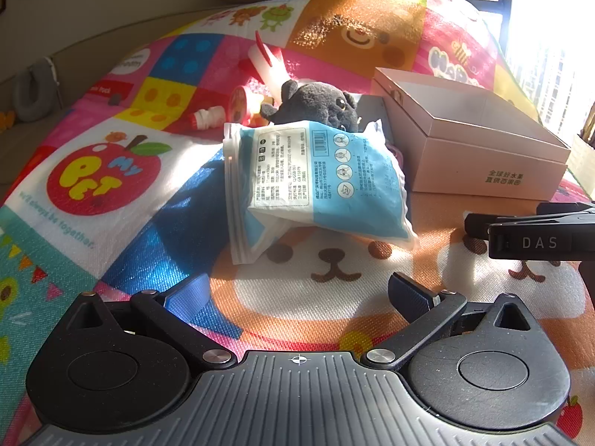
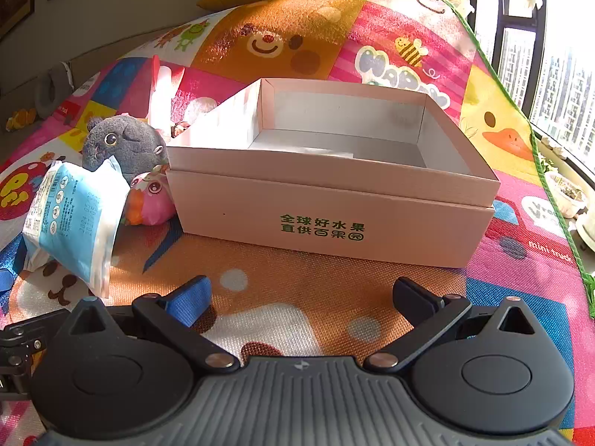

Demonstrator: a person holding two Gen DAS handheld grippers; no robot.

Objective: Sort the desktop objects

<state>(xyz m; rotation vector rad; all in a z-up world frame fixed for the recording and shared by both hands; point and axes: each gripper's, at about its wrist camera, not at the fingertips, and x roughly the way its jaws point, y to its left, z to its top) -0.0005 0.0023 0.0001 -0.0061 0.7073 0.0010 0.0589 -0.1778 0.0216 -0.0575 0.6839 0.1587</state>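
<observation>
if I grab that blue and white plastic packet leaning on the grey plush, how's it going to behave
The packet is probably floppy: its film is creased and it sags against the grey plush. It looks light for its size. The glossy film may be slippery, so a pinch near its sealed edge seems safest.

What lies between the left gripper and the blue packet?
Only bare printed mat: the left wrist view shows nothing between the open left gripper and the blue packet.

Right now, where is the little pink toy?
In the right wrist view, the pink toy sits left of the box, below the grey plush.
</observation>
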